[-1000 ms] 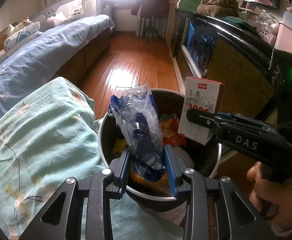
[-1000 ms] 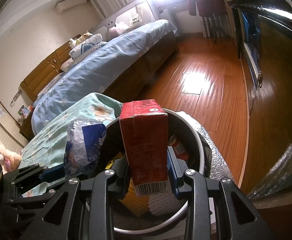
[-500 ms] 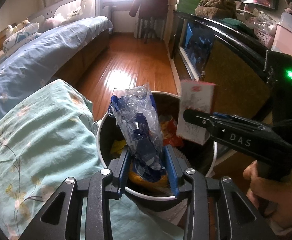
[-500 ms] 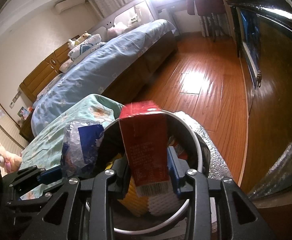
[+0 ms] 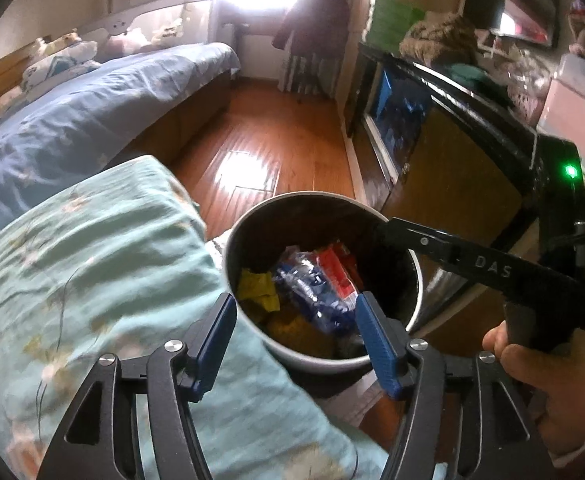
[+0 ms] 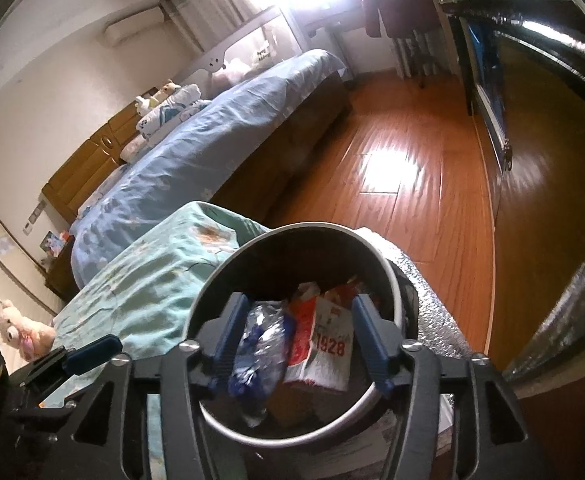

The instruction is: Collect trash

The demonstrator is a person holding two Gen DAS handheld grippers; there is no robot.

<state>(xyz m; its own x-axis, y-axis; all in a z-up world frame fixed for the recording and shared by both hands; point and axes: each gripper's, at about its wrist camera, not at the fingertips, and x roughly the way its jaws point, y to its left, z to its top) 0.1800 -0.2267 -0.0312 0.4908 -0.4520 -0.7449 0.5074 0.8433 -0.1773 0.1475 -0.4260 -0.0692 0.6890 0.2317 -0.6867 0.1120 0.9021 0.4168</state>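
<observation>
A round trash bin (image 5: 248,220) with a pale rim stands beside the bed; it also shows in the right wrist view (image 6: 212,280). Inside lie a crumpled blue and clear plastic wrapper (image 5: 312,292) and a red and white carton (image 5: 338,272), over yellow scraps. The right wrist view shows the wrapper (image 6: 260,344) and the carton (image 6: 324,344) lying side by side. My left gripper (image 5: 296,332) is open and empty above the bin's near rim. My right gripper (image 6: 296,332) is open and empty above the bin; its body (image 5: 472,268) reaches over the bin's right rim.
A teal floral quilt (image 5: 92,280) lies left of the bin. A bed with a blue cover (image 5: 72,120) runs along the left. A dark cabinet (image 5: 452,152) stands on the right. Wooden floor (image 5: 272,140) stretches beyond the bin. Silver foil padding (image 6: 424,304) lies right of the bin.
Both grippers have opened. The plastic wrapper dropped from the left gripper and the carton dropped from the right gripper; both now lie inside the bin.
</observation>
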